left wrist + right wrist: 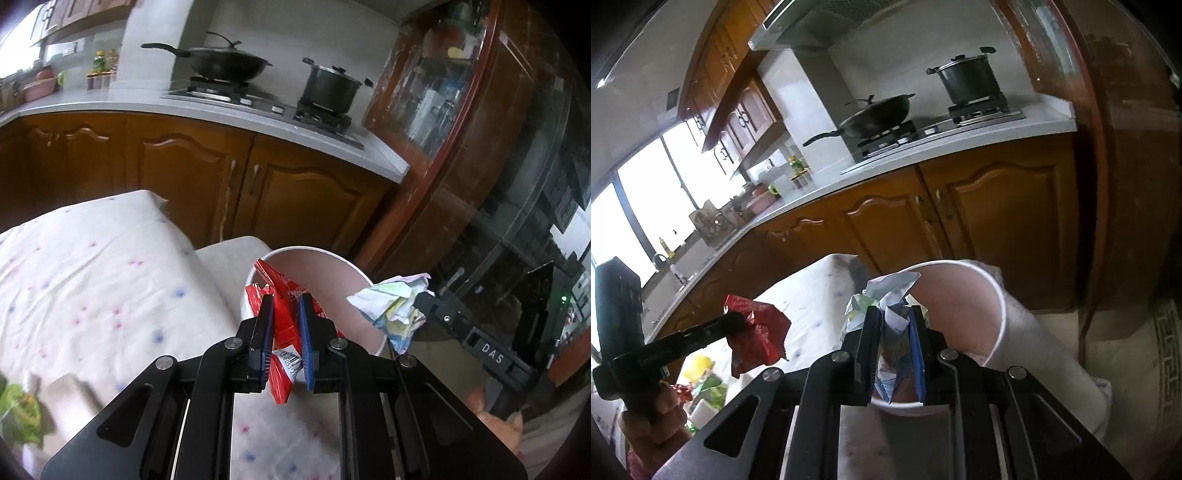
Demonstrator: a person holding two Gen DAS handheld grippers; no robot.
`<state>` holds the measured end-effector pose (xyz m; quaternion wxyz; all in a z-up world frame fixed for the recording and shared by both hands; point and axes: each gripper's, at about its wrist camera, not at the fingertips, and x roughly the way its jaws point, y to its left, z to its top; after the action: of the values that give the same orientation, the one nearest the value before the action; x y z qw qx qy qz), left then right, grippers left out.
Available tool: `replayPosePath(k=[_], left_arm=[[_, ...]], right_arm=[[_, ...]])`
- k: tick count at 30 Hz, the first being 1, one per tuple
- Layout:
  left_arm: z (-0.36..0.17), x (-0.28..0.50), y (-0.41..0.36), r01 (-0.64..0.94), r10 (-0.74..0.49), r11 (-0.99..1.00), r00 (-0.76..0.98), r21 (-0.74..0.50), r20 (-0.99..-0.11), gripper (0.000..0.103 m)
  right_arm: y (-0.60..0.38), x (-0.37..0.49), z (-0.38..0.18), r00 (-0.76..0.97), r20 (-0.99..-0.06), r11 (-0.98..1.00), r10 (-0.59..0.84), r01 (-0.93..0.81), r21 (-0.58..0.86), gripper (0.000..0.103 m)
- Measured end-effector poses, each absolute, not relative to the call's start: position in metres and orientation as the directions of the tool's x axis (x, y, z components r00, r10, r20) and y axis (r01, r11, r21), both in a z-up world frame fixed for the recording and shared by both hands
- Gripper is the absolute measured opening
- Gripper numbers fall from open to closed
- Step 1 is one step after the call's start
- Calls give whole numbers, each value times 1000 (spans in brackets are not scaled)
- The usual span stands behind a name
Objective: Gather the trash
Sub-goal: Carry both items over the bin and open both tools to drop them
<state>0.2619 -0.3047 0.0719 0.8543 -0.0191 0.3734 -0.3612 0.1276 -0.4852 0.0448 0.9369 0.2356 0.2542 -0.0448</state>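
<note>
My left gripper (286,301) is shut on a red snack wrapper (282,321) and holds it over the near rim of a white bin (343,260) beside the table. My right gripper (894,312) is shut on a crumpled white and green paper (892,295) and holds it over the same bin (993,291). In the left wrist view the right gripper's paper (393,304) hangs at the bin's right rim. In the right wrist view the left gripper's red wrapper (757,332) hangs left of the bin.
A table with a white dotted cloth (92,280) lies to the left, with green and yellow wrappers (705,376) on it. Wooden kitchen cabinets (295,195) and a counter with a wok (225,64) and a pot (330,88) stand behind. A wooden glass-door cabinet (450,110) stands right.
</note>
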Motion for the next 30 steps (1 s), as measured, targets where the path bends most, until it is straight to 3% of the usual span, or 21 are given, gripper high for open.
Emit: replayPosePath(k=[15,20,23,24,30], left_arm=[[25,290,-379,632,-562,735,364,-247,-743,13],[15,291,-383,636,-549,734,347,-239,-761,21],[14,292,-383,635,-548,732,335,-246,-766,26],[13,292,-383,632,-547,734,332,-249,-768,32],[18,288,-374,626,-555,736,341,-257,-759,38]], right_arm=[[-511,158,12,815,-579,881,18,262,395,16],[-519,162,4,808,-588,865,30,273,420,25],[-523,163,1,806,-590,856,40,278,437,39],[-523,162,1,808,-587,852,42,278,444,40],[-524,159,3,817,-574,841,46,279,464,48]])
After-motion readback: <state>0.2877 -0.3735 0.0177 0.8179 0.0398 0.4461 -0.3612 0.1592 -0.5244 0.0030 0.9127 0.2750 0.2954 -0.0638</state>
